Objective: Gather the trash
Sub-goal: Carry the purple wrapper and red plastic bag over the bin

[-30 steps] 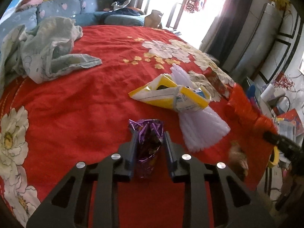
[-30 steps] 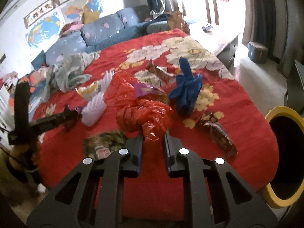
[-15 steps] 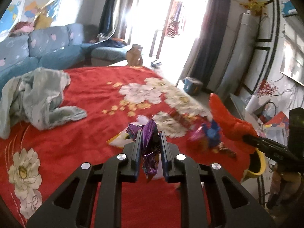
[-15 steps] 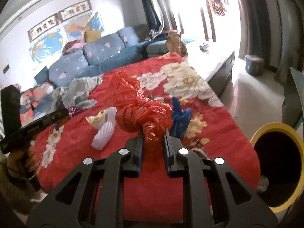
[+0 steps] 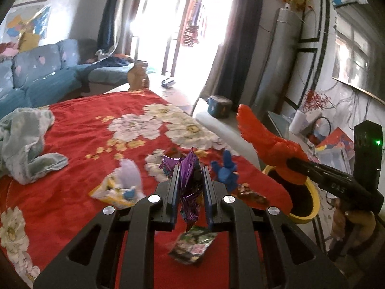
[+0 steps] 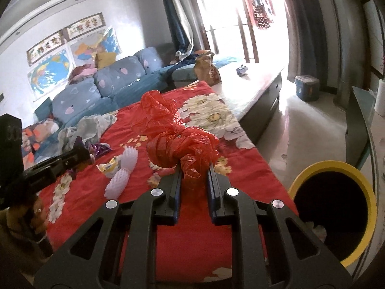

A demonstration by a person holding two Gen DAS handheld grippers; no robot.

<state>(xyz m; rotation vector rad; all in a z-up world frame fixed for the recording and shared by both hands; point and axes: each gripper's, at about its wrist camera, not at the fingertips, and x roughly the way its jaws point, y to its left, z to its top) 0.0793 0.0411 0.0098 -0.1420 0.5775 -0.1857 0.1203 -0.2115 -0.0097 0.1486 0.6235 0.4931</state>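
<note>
Left gripper pinches a crinkled purple foil wrapper; right gripper clamps a knotted red bag.

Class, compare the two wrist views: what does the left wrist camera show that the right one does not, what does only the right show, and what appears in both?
Only the left view: the blue glove, a green wrapper near the bed's edge, and a brown wrapper.
Only the right view: the world map on the wall and the dark inside of the bin, seen from above.
Both: the red bedspread, the sofa, the yellow-rimmed bin, the left tool shut on a purple wrapper, and the right tool shut on a red bag.
</note>
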